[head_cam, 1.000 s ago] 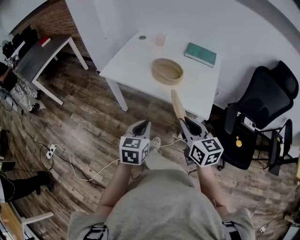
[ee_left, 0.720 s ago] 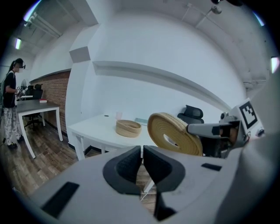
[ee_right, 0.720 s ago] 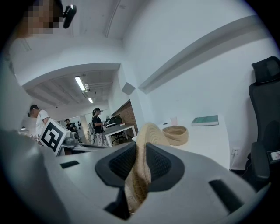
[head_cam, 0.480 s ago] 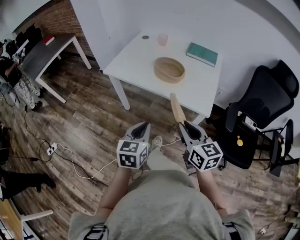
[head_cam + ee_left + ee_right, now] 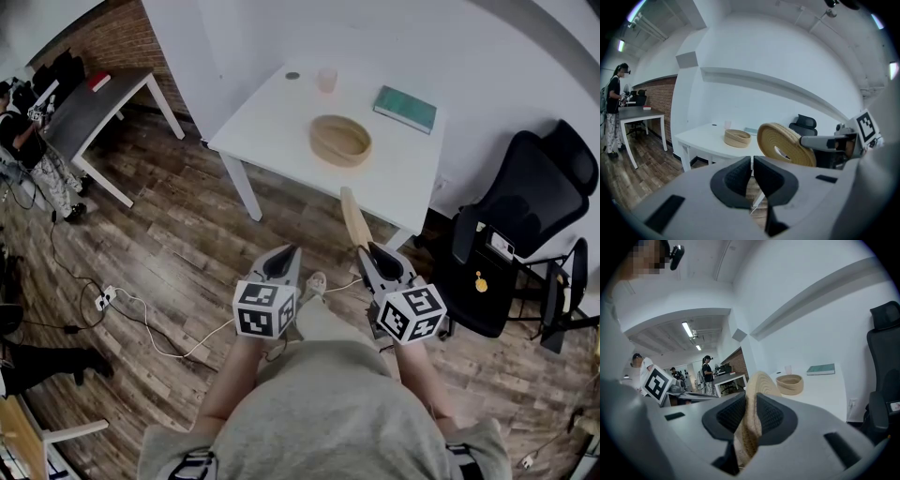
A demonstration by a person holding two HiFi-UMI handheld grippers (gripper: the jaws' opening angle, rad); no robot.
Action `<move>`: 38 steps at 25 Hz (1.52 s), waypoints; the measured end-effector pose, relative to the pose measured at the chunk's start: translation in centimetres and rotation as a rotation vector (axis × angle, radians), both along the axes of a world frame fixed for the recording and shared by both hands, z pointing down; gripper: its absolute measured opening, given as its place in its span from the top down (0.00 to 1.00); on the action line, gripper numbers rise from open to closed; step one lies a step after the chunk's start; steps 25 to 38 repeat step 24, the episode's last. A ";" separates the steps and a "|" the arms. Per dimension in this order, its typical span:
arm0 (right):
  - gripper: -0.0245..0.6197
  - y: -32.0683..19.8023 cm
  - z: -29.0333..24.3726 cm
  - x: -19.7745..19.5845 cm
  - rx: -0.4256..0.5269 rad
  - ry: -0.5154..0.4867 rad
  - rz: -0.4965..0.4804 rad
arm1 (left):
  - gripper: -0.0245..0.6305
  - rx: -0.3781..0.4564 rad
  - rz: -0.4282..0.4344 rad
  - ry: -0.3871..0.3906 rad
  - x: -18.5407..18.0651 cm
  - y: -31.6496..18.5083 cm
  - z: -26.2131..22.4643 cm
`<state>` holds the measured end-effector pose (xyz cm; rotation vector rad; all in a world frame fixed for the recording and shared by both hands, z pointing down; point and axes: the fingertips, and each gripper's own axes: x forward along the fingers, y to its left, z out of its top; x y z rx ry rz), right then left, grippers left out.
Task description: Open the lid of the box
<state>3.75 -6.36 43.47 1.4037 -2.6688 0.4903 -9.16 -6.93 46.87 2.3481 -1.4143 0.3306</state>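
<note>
- The box [image 5: 340, 141], a round, shallow woven basket, is sitting upright and open on the white table [image 5: 272, 122].
- Its lid [image 5: 353, 217], a flat woven disc, is standing on edge off the table, being pinched by the right gripper [image 5: 368, 248].

- No words, numbers or brand names I can read anywhere.
- Only black-and-white square code markers, on the white cube [image 5: 262, 309] of my left gripper [image 5: 285, 253] and the white cube [image 5: 411, 314] of my right gripper [image 5: 367, 251]. They are patterns, no letters.

One box [image 5: 339, 141], one lid [image 5: 353, 217], one book [image 5: 405, 108]
</note>
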 end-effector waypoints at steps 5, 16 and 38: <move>0.85 0.0 -0.1 -0.1 0.007 0.011 0.008 | 0.93 -0.003 0.007 0.001 -0.2 -0.1 0.0; 0.85 -0.3 -0.5 -0.3 0.008 0.009 0.012 | 0.93 -0.007 0.024 0.011 0.0 -0.4 0.0; 0.85 -0.2 -0.4 -0.5 0.013 0.007 0.019 | 0.93 0.004 0.035 0.020 0.0 -0.3 -0.2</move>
